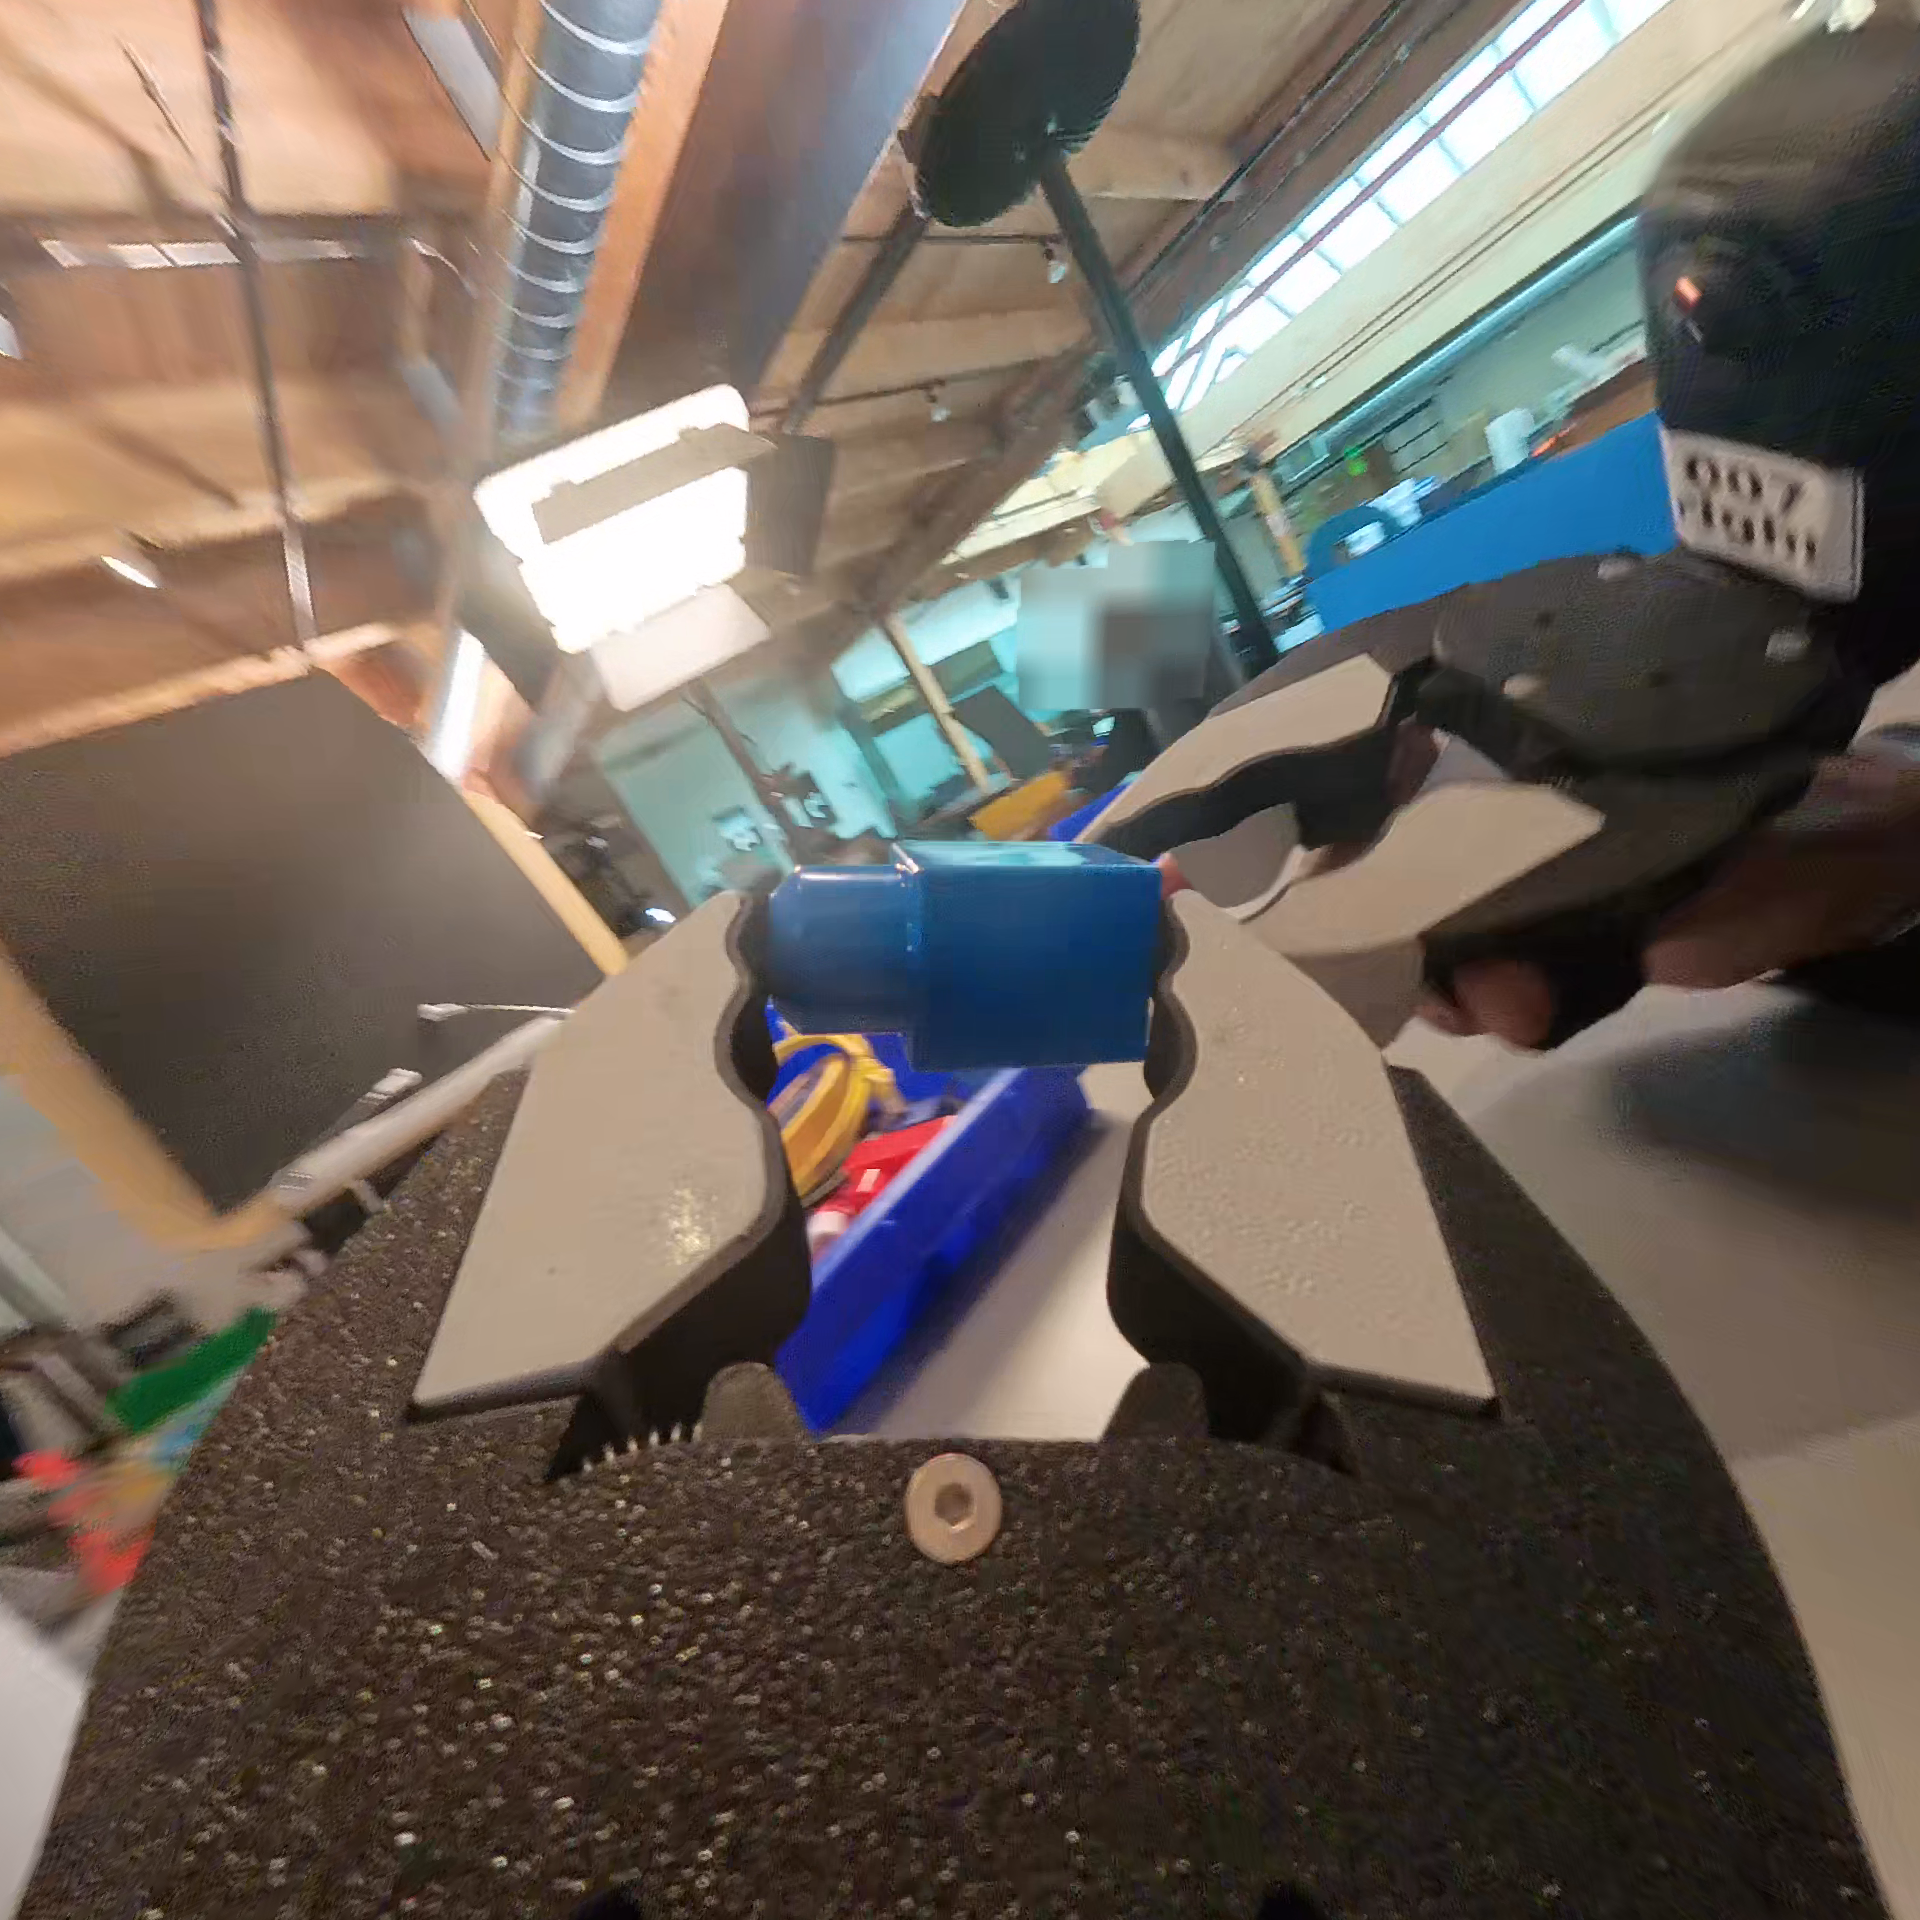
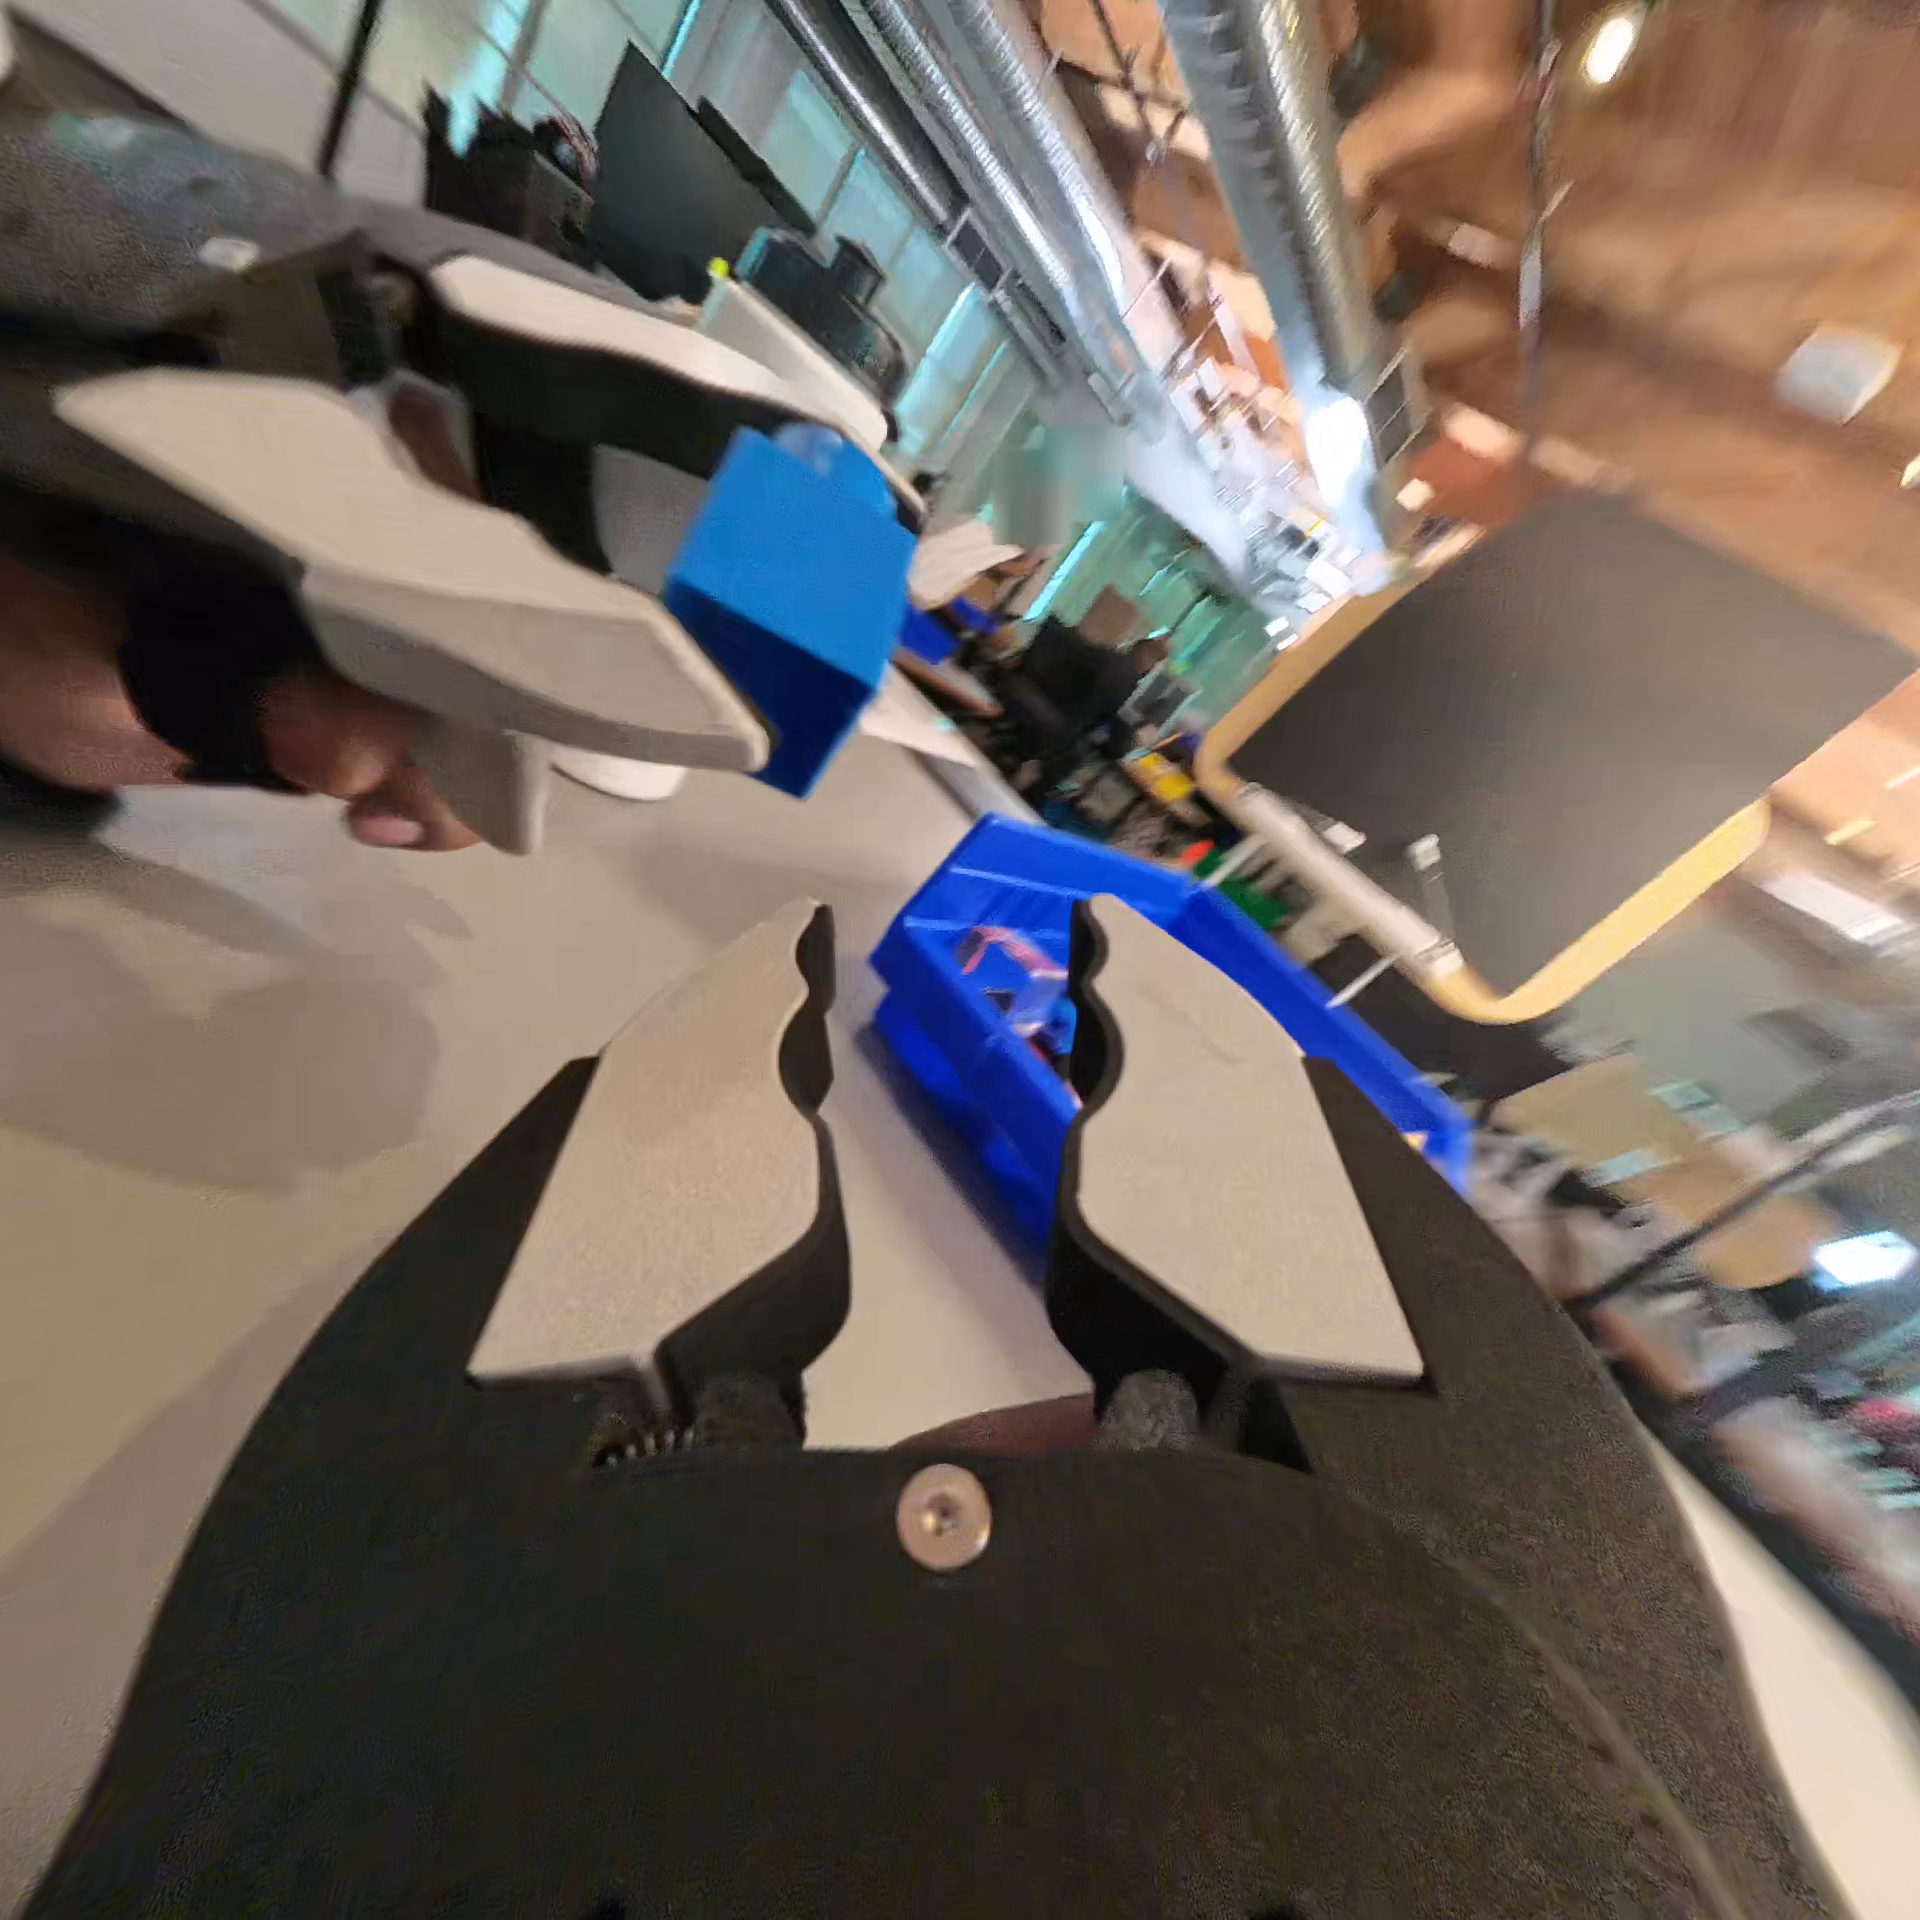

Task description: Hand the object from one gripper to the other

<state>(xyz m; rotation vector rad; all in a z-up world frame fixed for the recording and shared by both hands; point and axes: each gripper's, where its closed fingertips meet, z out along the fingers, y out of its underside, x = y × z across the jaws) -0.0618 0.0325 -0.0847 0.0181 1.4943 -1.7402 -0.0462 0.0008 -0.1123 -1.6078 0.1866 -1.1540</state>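
A blue block with a rounded stub on one end (image 1: 997,956) is clamped between the fingertips of my left gripper (image 1: 961,925), held in the air above the grey table. In the right wrist view the same block (image 2: 790,603) sits in the left gripper (image 2: 821,592) at the upper left, held by a hand. My right gripper (image 2: 951,925) is open and empty, below and to the right of the block. In the left wrist view the right gripper (image 1: 1184,873) comes in from the right, jaws apart, its tips right next to the block's square end.
A blue bin (image 1: 935,1226) with yellow and red parts lies on the grey table (image 1: 1714,1143) beneath the grippers; it also shows in the right wrist view (image 2: 1039,883). A black panel with a wooden rim (image 2: 1558,727) stands past the table's edge.
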